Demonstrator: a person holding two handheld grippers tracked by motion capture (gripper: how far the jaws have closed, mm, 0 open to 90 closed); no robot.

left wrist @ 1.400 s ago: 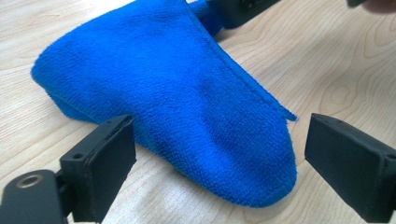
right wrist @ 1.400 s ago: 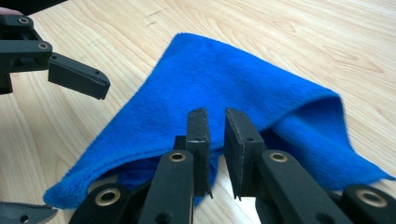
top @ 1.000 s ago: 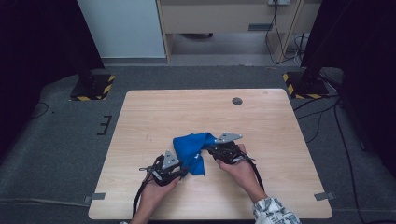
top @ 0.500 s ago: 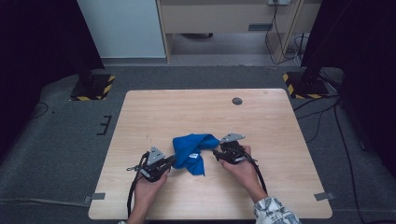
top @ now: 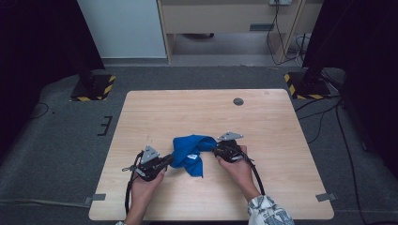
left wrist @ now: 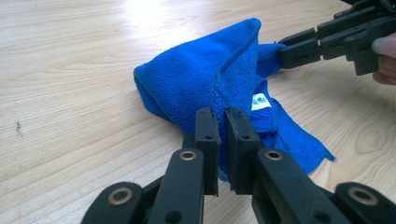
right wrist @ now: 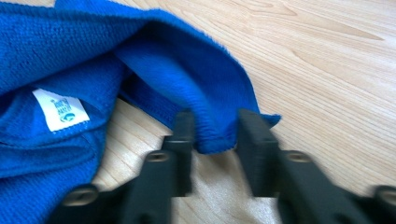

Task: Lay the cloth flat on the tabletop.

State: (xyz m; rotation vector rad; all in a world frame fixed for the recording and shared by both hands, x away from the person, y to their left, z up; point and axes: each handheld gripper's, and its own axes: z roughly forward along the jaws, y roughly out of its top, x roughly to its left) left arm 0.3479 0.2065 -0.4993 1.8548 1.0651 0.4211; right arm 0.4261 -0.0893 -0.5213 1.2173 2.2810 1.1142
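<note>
A crumpled blue cloth lies on the wooden table, between my two grippers. My left gripper is at its left side, and the jaws are shut on a folded edge of the cloth. In the left gripper view, a white label shows just past the left gripper. My right gripper is at the cloth's right end. Its jaws have just been closing, and the right gripper now pinches a fold of the cloth. The right gripper also bites that end at the top right of the left gripper view.
A small dark round grommet sits in the tabletop near the far edge. Stand bases with yellow and black stripes rest on the floor beyond the table's far corners. Bare wood surrounds the cloth.
My left gripper has moved a little to the left with the cloth's edge in it, drawing the cloth out between the two grippers. The right hand has stayed in place.
</note>
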